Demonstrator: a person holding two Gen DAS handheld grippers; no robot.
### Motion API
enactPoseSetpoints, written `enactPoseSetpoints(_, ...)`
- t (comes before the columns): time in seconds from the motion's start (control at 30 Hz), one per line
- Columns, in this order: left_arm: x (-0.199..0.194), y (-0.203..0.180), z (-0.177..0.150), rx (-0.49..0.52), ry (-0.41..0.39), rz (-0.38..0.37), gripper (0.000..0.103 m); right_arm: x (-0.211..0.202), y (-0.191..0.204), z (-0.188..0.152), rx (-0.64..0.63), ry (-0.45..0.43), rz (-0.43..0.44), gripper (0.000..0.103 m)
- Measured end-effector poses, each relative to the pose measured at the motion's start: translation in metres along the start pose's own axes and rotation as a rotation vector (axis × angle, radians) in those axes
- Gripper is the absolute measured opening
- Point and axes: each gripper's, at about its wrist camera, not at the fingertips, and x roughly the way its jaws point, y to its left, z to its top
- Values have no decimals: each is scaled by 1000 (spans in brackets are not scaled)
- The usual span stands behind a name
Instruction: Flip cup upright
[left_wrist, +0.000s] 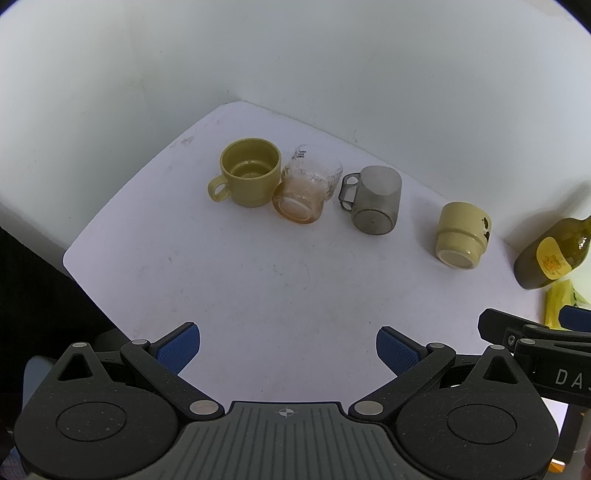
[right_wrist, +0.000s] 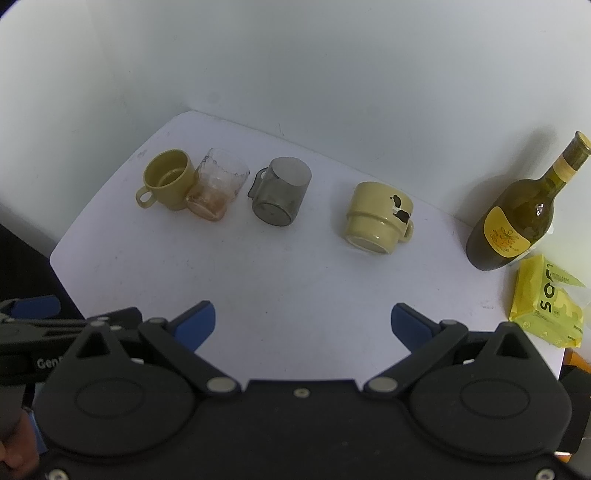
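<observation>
On the white counter (right_wrist: 280, 295) four cups stand in a row along the far side. At about 10 o'clock in the right wrist view is an olive mug (right_wrist: 168, 181), upright, with its mouth open to the top and its handle toward the left. Just beside it, touching its right side, is a clear glass (right_wrist: 216, 184) with brownish stains; it is tilted and leans against the olive mug. To the right, a little apart, is a grey see-through cup (right_wrist: 282, 192); whether it is upright or upside down, I cannot tell for sure. Further right, near 1 o'clock, is a pale yellow cup (right_wrist: 376, 216) with a dark animal picture. It seems to stand upside down, its ringed foot showing toward the camera, and its handle points right.

At 3 o'clock a dark green bottle (right_wrist: 517, 214) with a yellow label stands near the wall, and just in front of it lies a yellow packet (right_wrist: 546, 306).

The right gripper (right_wrist: 303, 325) is released, its blue pads wide apart, above the near part of the counter, well apart from all cups. The left gripper (left_wrist: 288, 349) is also released and holds nothing; from its view the pale yellow cup (left_wrist: 461, 234) is at 2 o'clock and the olive mug (left_wrist: 247, 175) at 11 o'clock.
</observation>
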Motion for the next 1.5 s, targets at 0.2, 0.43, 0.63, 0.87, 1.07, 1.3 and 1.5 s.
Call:
enactPoseSetpoints(0.2, 3, -3, 0, 2, 1, -2, 103, 1, -1, 1, 4, 2, -1, 103)
enactPoseSetpoints(0.43, 13, -3, 6, -12, 9, -14, 103, -1, -3, 1, 9, -24, 6, 103)
enactPoseSetpoints(0.63, 46, 12, 24, -35, -7, -38, 103, 1, -16, 5, 45, -23, -14, 103)
enactPoseSetpoints(0.87, 102, 0, 51, 119, -64, 30, 103, 4, -32, 4, 79, -19, -31, 103)
enactPoseSetpoints(1.07, 153, -19, 91, 230, -69, 41, 82, 10, -53, 7, 154, -9, -54, 103)
enactPoseSetpoints(1.3, 185, -57, 127, 318, -53, 17, 76, 17, -70, 14, 200, -10, -84, 103)
enactPoseSetpoints(1.5, 221, -60, 118, 376, 0, 110, 72, 21, -81, 15, 227, -8, -104, 103)
